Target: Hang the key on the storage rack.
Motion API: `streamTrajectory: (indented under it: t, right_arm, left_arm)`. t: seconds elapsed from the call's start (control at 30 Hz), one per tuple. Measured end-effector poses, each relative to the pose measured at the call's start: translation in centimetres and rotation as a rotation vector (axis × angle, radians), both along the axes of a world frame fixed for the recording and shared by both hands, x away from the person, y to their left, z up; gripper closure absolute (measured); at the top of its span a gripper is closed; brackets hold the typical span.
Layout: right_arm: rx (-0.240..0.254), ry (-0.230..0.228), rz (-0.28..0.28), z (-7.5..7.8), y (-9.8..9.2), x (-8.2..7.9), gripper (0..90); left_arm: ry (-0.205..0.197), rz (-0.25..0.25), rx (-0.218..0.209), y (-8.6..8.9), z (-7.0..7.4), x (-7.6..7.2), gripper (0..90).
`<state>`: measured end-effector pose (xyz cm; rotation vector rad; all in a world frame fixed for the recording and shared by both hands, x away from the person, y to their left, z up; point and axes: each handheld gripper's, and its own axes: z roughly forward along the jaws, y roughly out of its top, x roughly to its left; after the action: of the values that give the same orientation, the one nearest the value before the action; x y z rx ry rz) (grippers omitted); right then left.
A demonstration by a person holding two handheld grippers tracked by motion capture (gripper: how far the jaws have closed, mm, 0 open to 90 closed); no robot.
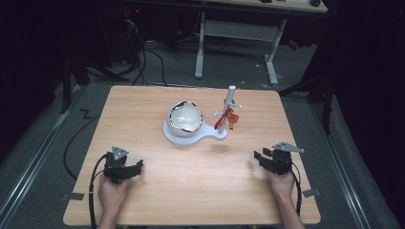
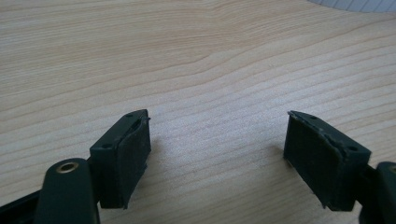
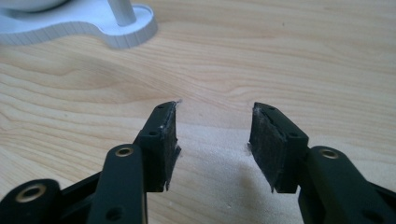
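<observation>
High view: lying at table [image 1: 157,195] centre, slightly toward 12 o'clock, white stand [image 1: 188,133] carrying a bowl [image 1: 185,117] on its round base. Rising at 3 o'clock of the bowl, a white post [image 1: 230,102] with a red charm [image 1: 228,119] hanging from its pegs. Resting near the table's 7 o'clock corner, left gripper [image 1: 136,168], gripped by a hand [image 1: 113,191], pointing toward 2 o'clock. Resting near the 5 o'clock corner, right gripper [image 1: 260,157], gripped by a hand [image 1: 282,183], pointing toward 10 o'clock. Sitting well apart from the stand, both grippers.

Left gripper view: standing wide apart, jaws of the left gripper [image 2: 217,135], holding nothing, hovering just above bare wood grain. Showing at the 1 o'clock corner, a pale sliver, too small to identify.

Right gripper view: standing moderately apart, narrower than the left pair, jaws of the right gripper [image 3: 215,126], holding nothing, with bare table between the pads. Showing at 11 o'clock, the stand's base [image 3: 84,23] and the foot of the post [image 3: 122,11], well ahead of the jaw tips.
</observation>
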<state>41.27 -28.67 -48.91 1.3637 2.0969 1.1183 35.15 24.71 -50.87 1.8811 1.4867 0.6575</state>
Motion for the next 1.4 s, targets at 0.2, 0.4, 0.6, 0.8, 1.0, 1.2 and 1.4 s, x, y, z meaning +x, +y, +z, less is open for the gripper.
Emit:
streamTrajectory:
  t: [0.2, 0.4, 0.6, 0.8, 1.0, 1.2, 1.4]
  right_arm:
    - [-0.005, -0.007, -0.018, -0.2, 0.0, 0.2, 48.4]
    - [-0.025, 0.02, -0.061, -0.7, -0.4, 0.6, 46.2]
    - [-0.041, 0.028, -0.055, -1.1, -0.1, 0.8, 45.6]
    - [-0.075, 0.029, -0.022, -1.2, 0.4, 0.8, 42.7]
    - [-0.092, 0.05, -0.035, -1.3, 0.4, 0.8, 39.5]
    - [-0.142, 0.04, -0.053, -1.3, 0.9, 0.6, 36.6]
    - [-0.141, 0.044, -0.057, -1.3, 1.2, 0.2, 35.4]
  left_arm:
    - [0.0, 0.001, 0.0, 0.0, 0.0, 0.0, 23.3]
    - [0.001, 0.0, 0.0, 0.0, 0.0, 0.0, 23.3]
    - [0.001, 0.0, 0.0, 0.0, 0.0, 0.0, 23.3]
    - [0.0, 0.0, 0.0, 0.0, 0.0, 0.0, 23.2]
    - [0.001, 0.0, 0.0, 0.0, 0.0, 0.0, 23.3]
    - [0.002, -0.001, 0.001, 0.0, 0.0, 0.0, 23.2]
    - [0.001, 0.002, -0.001, 0.0, 0.0, -0.1, 23.2]
